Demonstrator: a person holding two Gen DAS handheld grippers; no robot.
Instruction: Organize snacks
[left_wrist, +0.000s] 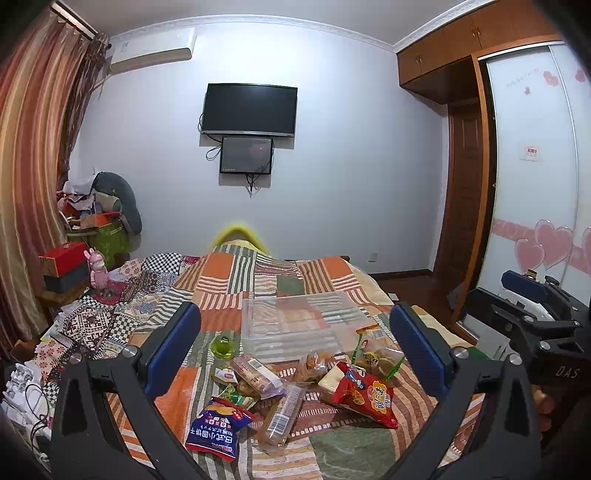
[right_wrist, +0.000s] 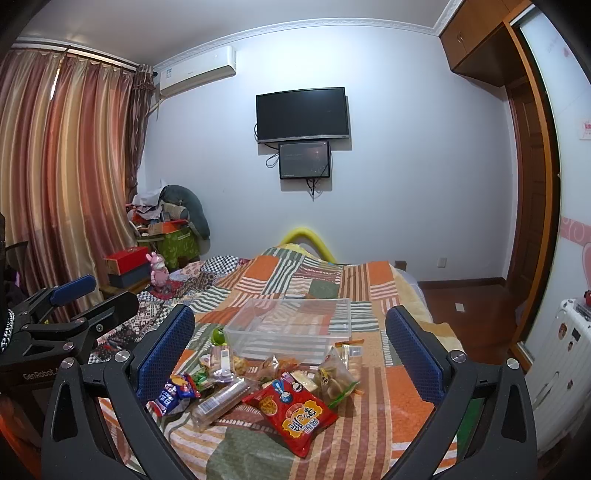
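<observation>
Both grippers hang over the bed (left_wrist: 332, 280), held wide apart with nothing in them. The left gripper (left_wrist: 295, 343) looks down at a pile of snacks. A blue bag (left_wrist: 216, 428) lies just in front of its left finger. A red bag (left_wrist: 364, 395) lies near its right finger. The clear box (left_wrist: 295, 325) sits past the pile, straight ahead. The right gripper (right_wrist: 290, 343) has the red bag (right_wrist: 295, 411) right in front of it, between its fingers. A green cup (left_wrist: 223, 345) sits just left of the box.
</observation>
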